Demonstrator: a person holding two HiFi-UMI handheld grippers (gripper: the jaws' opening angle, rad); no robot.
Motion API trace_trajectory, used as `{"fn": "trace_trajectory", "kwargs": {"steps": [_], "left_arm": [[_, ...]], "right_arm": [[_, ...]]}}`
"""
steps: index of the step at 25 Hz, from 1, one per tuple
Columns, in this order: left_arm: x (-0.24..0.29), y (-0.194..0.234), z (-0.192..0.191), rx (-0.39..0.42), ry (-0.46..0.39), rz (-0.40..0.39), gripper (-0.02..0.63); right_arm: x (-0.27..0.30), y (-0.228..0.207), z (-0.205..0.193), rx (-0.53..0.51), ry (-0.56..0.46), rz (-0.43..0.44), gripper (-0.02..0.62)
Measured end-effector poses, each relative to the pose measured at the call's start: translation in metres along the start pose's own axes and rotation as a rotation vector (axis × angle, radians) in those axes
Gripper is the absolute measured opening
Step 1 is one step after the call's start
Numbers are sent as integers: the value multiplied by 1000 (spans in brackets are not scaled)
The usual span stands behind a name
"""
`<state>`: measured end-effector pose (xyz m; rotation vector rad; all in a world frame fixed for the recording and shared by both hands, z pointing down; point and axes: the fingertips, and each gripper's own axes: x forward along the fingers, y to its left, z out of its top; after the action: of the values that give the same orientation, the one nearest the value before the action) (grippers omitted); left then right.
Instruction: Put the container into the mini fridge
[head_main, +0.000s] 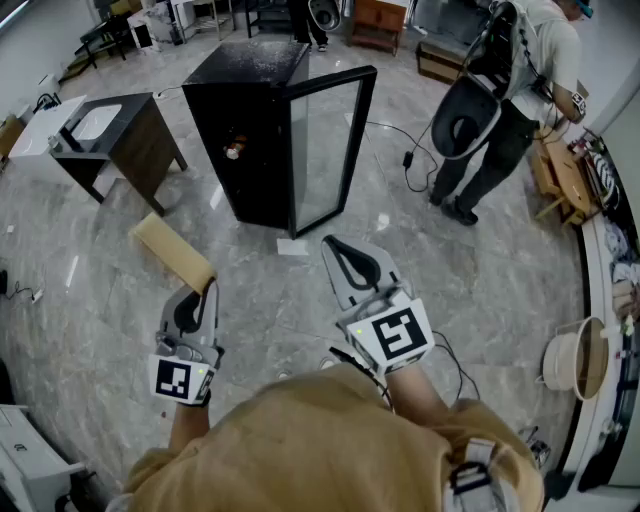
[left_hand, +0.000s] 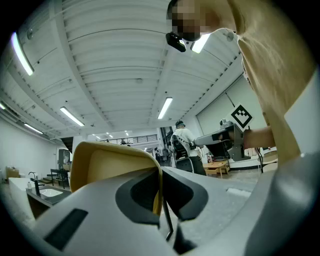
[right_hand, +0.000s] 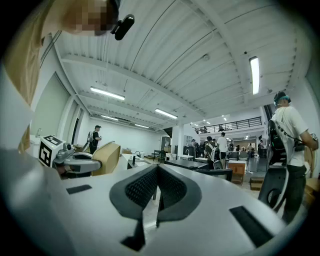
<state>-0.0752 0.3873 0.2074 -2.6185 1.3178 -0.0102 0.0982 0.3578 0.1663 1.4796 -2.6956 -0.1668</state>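
Left gripper view alone shows tongs (left_hand: 161, 196) pinching container (left_hand: 107, 167) (probably rim).

A tan rectangular plastic container (head_main: 172, 250) at centre left; a black glass-door mini fridge (head_main: 255, 120) upper centre; grey veined marble floor (head_main: 490, 285).
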Motion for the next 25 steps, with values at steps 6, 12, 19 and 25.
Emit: {"fn": "trace_trajectory", "kwargs": {"steps": [6,12,19,25], "left_arm": [[-5,8,-13,-51,15,51,6],[0,-2,-15,-49,33,68,6],[10,-24,-17,-43,55,93,6],[30,-37,-10,-14,45,127,6]], "right_arm": [[5,0,-6,-9,7,30,2],[5,-5,-7,11,-13,69,2],[-7,-15,-18,-32,-7,126,3],[-21,-43,-34,-13,3,142,3]]}}
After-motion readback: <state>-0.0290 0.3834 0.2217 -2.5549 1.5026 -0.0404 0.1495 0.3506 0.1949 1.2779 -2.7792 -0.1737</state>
